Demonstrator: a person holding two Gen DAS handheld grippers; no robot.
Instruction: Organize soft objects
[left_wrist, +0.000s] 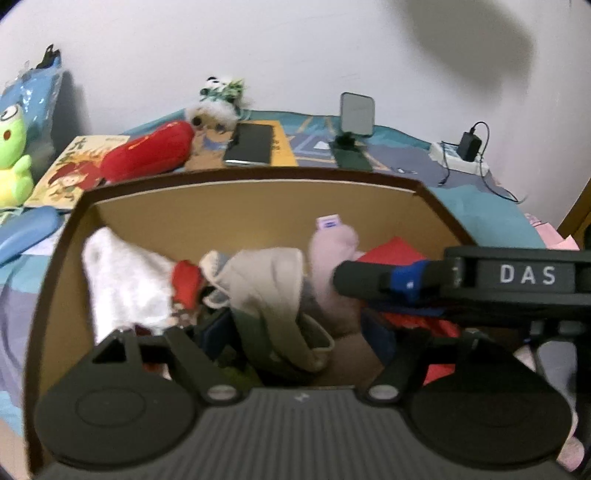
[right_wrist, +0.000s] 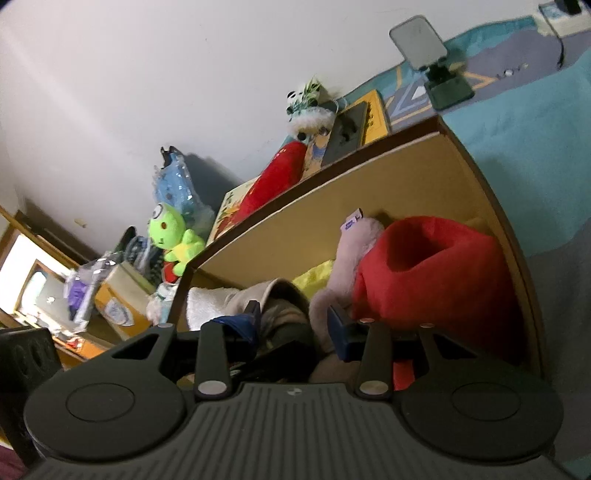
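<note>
A cardboard box (left_wrist: 229, 206) on the bed holds several soft things: a white cloth (left_wrist: 122, 280), a beige cloth (left_wrist: 266, 284), a pink plush (left_wrist: 332, 254) with a purple tag and a red fabric item (right_wrist: 436, 269). My left gripper (left_wrist: 266, 339) hangs over the box with its fingertips hidden among the cloths; its jaws stand wide apart. My right gripper (right_wrist: 295, 328) is open inside the box, its blue-tipped fingers (right_wrist: 340, 332) either side of the beige cloth and beside the pink plush (right_wrist: 354, 251). The right gripper also shows in the left wrist view (left_wrist: 391, 280), reaching in from the right.
Behind the box lie a red plush (left_wrist: 147, 151), a picture book (left_wrist: 74, 173), a white fluffy toy (left_wrist: 214, 110), a black tablet (left_wrist: 251, 144), a phone stand (left_wrist: 354, 125) and a power strip (left_wrist: 461, 155). A green frog plush (left_wrist: 11, 155) sits at the left. The wall is behind.
</note>
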